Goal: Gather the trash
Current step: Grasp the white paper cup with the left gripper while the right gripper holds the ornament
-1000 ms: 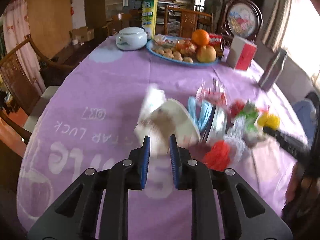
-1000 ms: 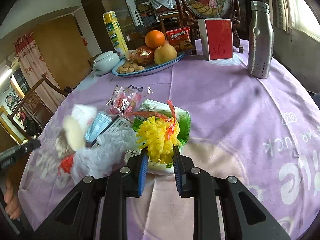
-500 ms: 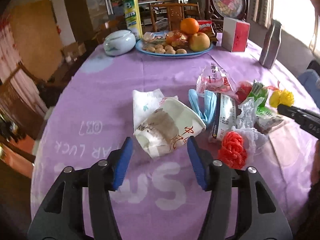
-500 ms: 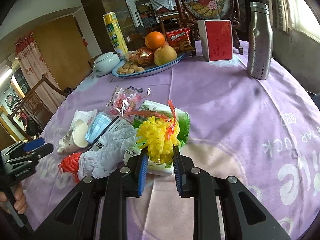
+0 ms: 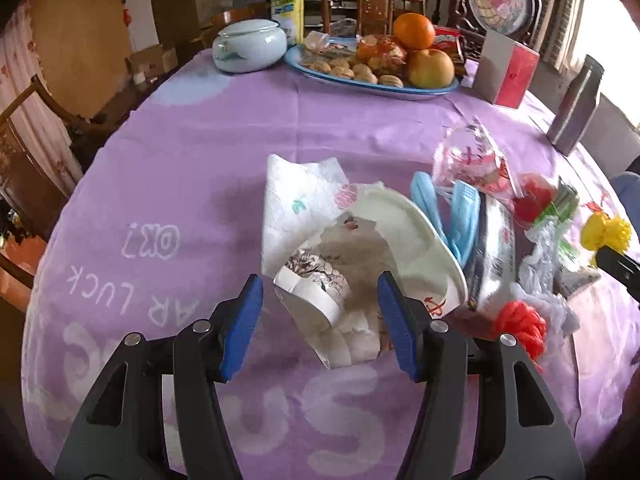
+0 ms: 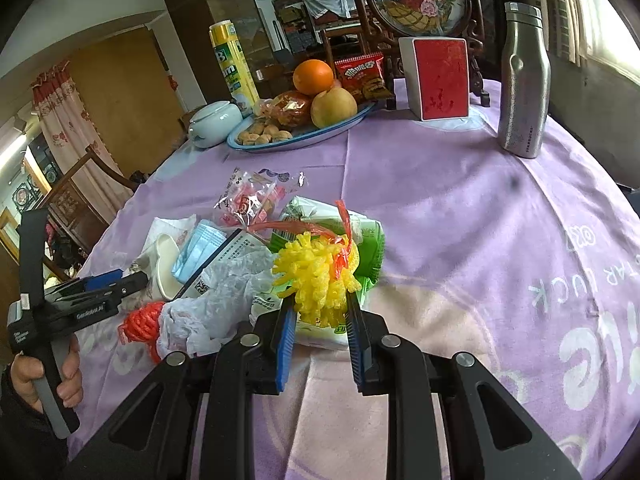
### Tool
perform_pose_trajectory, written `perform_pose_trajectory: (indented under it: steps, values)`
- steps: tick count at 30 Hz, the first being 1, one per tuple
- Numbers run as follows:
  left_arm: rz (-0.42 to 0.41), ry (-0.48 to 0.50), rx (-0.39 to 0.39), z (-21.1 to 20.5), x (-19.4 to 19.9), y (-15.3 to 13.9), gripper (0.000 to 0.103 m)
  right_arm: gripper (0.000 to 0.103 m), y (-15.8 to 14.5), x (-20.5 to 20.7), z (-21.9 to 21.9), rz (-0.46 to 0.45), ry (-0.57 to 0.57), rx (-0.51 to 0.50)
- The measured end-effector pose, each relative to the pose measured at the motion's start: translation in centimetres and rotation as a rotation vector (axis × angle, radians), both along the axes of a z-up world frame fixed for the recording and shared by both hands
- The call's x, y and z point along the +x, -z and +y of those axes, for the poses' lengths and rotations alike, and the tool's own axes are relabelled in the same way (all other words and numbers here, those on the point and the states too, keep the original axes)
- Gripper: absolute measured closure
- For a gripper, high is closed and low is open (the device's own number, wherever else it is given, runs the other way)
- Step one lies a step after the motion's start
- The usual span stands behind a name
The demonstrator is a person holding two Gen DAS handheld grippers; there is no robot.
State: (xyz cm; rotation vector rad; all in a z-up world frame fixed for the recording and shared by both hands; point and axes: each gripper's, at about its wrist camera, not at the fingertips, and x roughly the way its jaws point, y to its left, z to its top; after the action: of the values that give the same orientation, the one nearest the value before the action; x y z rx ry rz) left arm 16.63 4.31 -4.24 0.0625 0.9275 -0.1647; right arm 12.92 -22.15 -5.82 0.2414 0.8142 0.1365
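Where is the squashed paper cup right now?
In the left wrist view the paper cup lies on its side on the purple tablecloth, between the open left claw, beside the white napkin and blue masks.

Purple-clothed table (image 5: 200, 152), trash pile (image 5: 472, 240), fruit platter (image 5: 372, 84)

trash pile (image 6: 248, 268) crowds the near left of the purple tablecloth (image 6: 460, 216); its right half lies bare and passable. far off, the fruit platter (image 6: 320, 130), red box (image 6: 440, 78) and steel bottle (image 6: 522, 88) block the way.
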Motion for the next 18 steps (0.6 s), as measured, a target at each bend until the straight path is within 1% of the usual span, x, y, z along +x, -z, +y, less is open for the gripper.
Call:
perform_pose_trajectory:
  steps: [2, 4, 7, 9, 10, 11, 12, 13, 14, 16, 18]
  values:
    - [-0.017, -0.001, 0.004, -0.2, -0.7, 0.2, 0.044, 0.079, 0.0, -0.1, 0.3, 0.000, -0.010, -0.005]
    - [-0.024, 0.025, 0.013, -0.7, -1.6, 0.3, 0.044, 0.079, -0.1, 0.0, 0.4, -0.004, -0.014, -0.005]
    - [0.010, 0.068, -0.009, -1.5, -2.3, 0.8, 0.044, 0.079, -0.2, -0.1, 0.4, -0.012, -0.013, -0.006]
    - [0.032, 0.110, 0.011, -2.5, -2.6, 1.4, 0.045, 0.079, -0.2, -0.1, 0.3, -0.012, -0.010, -0.005]
    - [0.033, 0.121, 0.025, -2.9, -2.7, 1.6, 0.047, 0.079, -0.2, -0.1, 0.3, -0.012, -0.010, -0.005]
    - [0.030, 0.127, 0.042, -3.3, -2.8, 1.9, 0.056, 0.079, -0.2, 0.0, 0.3, -0.012, -0.009, -0.005]
    - [0.022, 0.131, 0.052, -3.5, -2.9, 1.9, 0.060, 0.079, -0.2, 0.0, 0.3, -0.011, -0.010, -0.005]
    - [0.018, 0.139, 0.051, -3.6, -2.9, 1.9, 0.073, 0.078, -0.2, 0.0, 0.2, -0.010, -0.010, -0.005]
    - [0.022, 0.145, 0.033, -3.6, -2.9, 1.7, 0.081, 0.078, -0.2, 0.0, 0.2, -0.008, -0.010, -0.004]
    - [0.029, 0.149, 0.005, -3.5, -2.7, 1.4, 0.086, 0.078, -0.2, -0.1, 0.2, -0.010, -0.010, -0.003]
    - [0.023, 0.144, 0.001, -3.3, -2.8, 1.0, 0.087, 0.078, -0.3, -0.1, 0.1, -0.012, -0.009, -0.001]
